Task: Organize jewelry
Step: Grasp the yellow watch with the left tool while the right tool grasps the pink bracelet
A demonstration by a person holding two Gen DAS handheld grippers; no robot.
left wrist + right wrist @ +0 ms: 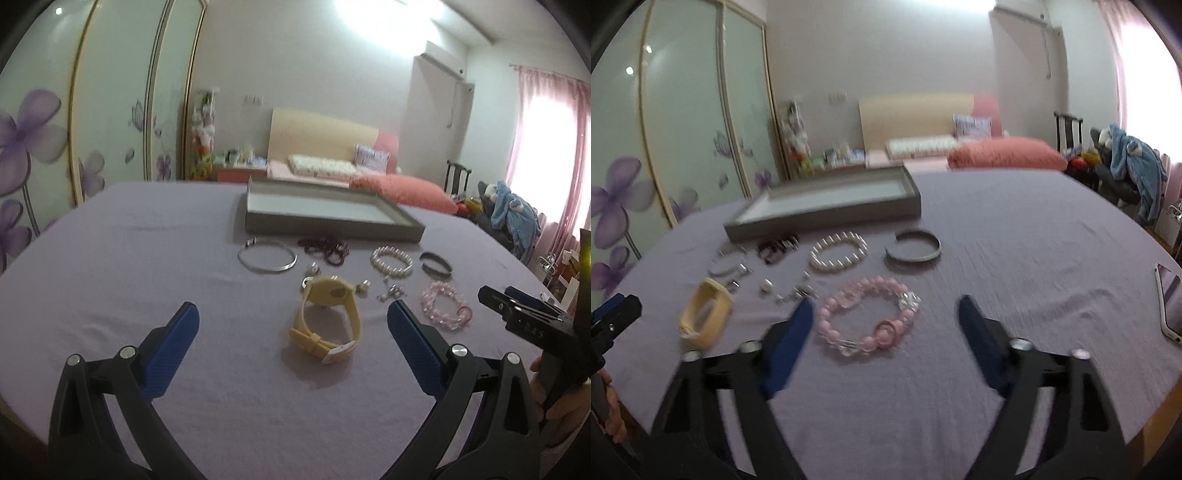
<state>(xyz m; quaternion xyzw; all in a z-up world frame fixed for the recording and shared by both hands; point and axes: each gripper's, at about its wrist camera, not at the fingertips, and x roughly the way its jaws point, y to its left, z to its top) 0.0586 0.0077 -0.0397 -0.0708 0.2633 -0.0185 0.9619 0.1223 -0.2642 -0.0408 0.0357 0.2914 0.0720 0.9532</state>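
Lilac cloth covered the table [110,258]; all jewelry lay on it, none yet in the grey tray [332,225], which stood beyond both claws.

Left claw [293,321]: spread wide, holding nothing; the yellow watch [325,317] lay between and just ahead of its fingers, untouched; the silver bangle [266,257] and dark bead strand [325,249] lay farther ahead, near the tray wall.

Right claw [886,314]: spread wide, holding nothing; the pink bead bracelet [866,319] lay between its fingertips; the pearl bracelet [838,251] and grey cuff [912,251] lay farther ahead; small earrings [798,291] lay just beside its left finger [790,343].

Probable faults from this state:
- Watch strap loop stood upright and looked flexible; a closing grip could fold it or tip the watch out;
- Pink beads appeared round and smooth; a grip on one bead could let the bracelet roll or slip free;
- Earrings near the right claw could be swept aside by that finger on closing;
- Both claws worked close together; collision was possible;
- Right view was blurred; fine positions there were uncertain.
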